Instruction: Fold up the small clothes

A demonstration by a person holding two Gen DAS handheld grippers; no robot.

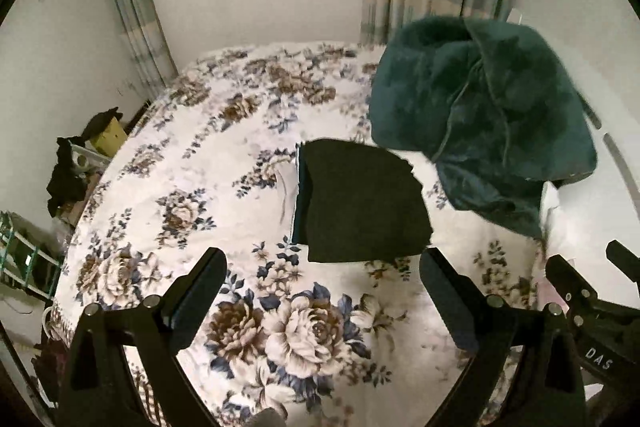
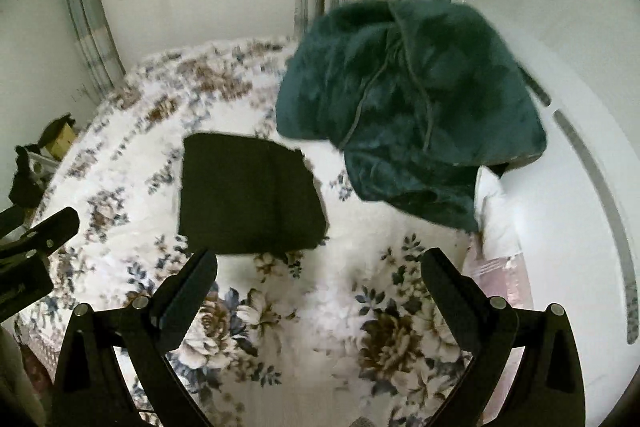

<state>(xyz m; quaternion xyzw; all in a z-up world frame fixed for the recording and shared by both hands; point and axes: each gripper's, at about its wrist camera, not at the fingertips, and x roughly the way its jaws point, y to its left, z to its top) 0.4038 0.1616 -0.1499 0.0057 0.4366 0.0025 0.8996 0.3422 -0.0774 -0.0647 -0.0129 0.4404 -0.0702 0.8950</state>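
Both tools, left (image 1: 324,267) and right (image 2: 320,267), spread apart, empty, above floral bedspread (image 1: 180,187); folded black cloth rectangle (image 2: 248,195) beside crumpled teal fleece blanket (image 2: 408,99).

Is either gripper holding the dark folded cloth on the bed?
No, the dark folded cloth lies flat on the floral bedcover, and the open right gripper and left gripper grip nothing.
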